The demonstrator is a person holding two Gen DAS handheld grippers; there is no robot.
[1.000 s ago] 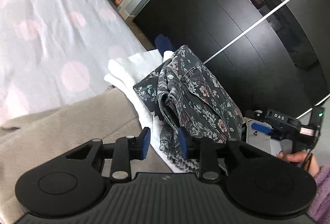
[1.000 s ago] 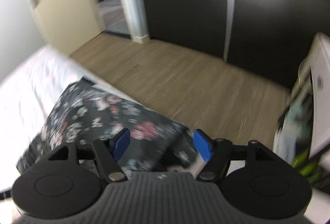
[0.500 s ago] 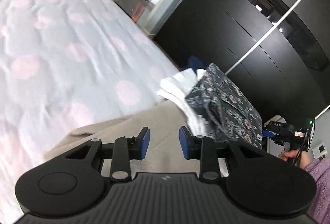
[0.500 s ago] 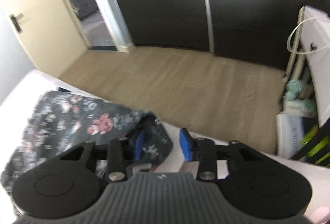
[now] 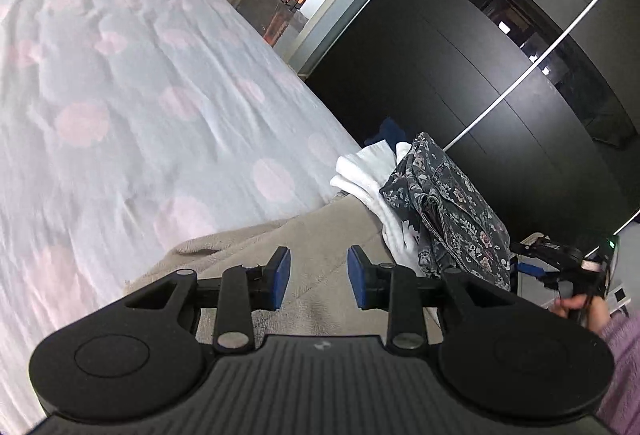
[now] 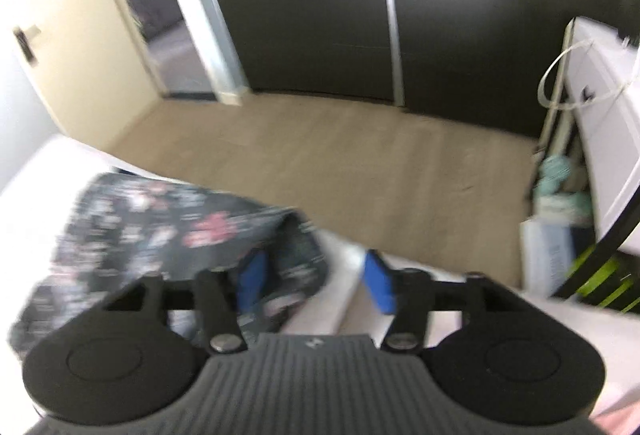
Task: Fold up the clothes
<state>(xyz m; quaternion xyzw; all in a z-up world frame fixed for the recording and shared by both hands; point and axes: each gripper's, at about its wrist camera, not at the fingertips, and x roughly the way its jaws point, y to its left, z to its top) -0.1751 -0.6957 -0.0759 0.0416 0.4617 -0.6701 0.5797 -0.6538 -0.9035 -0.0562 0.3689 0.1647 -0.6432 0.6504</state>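
A folded dark floral garment (image 5: 452,211) lies on white folded clothes (image 5: 372,179) at the bed's corner. A beige garment (image 5: 320,235) is spread on the bed just under my left gripper (image 5: 318,277), which is open and empty above it. The right gripper (image 5: 560,263) shows at the far right of the left wrist view, past the floral garment. In the right wrist view, my right gripper (image 6: 316,279) is open, its blue pads at the near edge of the floral garment (image 6: 160,219), which is blurred by motion. I cannot tell if the pads touch it.
The bed has a pale cover with pink dots (image 5: 120,95). Black wardrobe doors (image 6: 320,3) face the bed across a wooden floor (image 6: 340,163). A doorway (image 6: 160,15) opens at the left. A white cabinet with bags (image 6: 592,175) stands at the right.
My left gripper has swung away from the floral garment toward the bed and beige garment, staying open. My right gripper narrowed, then opened wider again at the floral garment's edge.
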